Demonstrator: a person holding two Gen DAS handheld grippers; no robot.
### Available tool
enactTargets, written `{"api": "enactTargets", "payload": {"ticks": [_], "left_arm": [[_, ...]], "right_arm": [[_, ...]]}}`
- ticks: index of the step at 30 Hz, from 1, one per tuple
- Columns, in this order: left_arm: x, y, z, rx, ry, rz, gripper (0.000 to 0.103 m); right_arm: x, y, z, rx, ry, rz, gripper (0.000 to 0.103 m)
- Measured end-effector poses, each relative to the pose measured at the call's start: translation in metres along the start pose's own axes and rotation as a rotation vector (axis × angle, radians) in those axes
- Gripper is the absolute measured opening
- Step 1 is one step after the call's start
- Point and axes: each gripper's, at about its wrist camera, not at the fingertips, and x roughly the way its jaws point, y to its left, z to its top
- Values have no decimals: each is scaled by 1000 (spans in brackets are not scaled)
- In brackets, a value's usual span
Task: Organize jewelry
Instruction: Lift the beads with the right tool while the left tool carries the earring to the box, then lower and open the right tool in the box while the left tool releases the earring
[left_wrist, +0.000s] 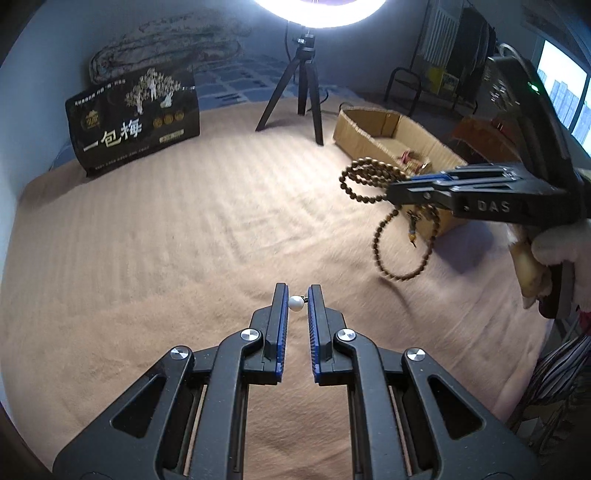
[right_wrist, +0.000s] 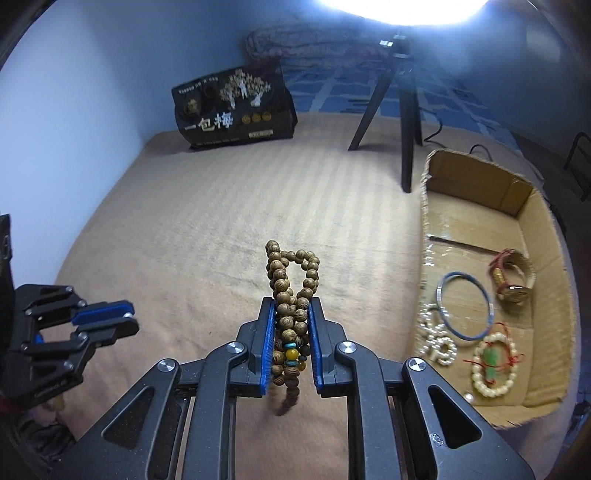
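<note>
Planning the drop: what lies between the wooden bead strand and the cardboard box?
Only bare tan blanket separates the wooden bead strand from the cardboard box, per the right wrist view.

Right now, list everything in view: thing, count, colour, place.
wooden bead strand: one, brown with a yellow bead, hanging from the right claw
pearl piece: one, white, between the left claw's tips
cardboard box: one, tan, open, on the blanket's right
bangle: one, silvery, in the box
watch: one, gold-toned, in the box
white bead bracelet: one, with green and red, in the box
pale bead cluster: one, cream, in the box
black bag: one, upright, far left
tripod: one, black, under the lamp
blanket: one, beige
left claw: shut on the pearl piece
right claw: shut on the strand
</note>
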Motion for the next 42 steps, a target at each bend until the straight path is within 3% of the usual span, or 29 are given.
{"api": "enactTargets", "payload": {"ticks": [9, 20, 30, 42], "left_arm": [[-10, -24, 37, -5, -74, -39, 9], [4, -69, 88, 19, -136, -93, 9], [44, -102, 132, 2, -149, -140, 9], [94, -119, 165, -7, -126, -124, 9]], "right_arm": [[-55, -19, 7, 6, -85, 10, 15], [-93, -77, 16, 64, -174, -82, 15], [-90, -117, 28, 110, -197, -138, 15], [-70, -151, 33, 165, -175, -164, 15]]}}
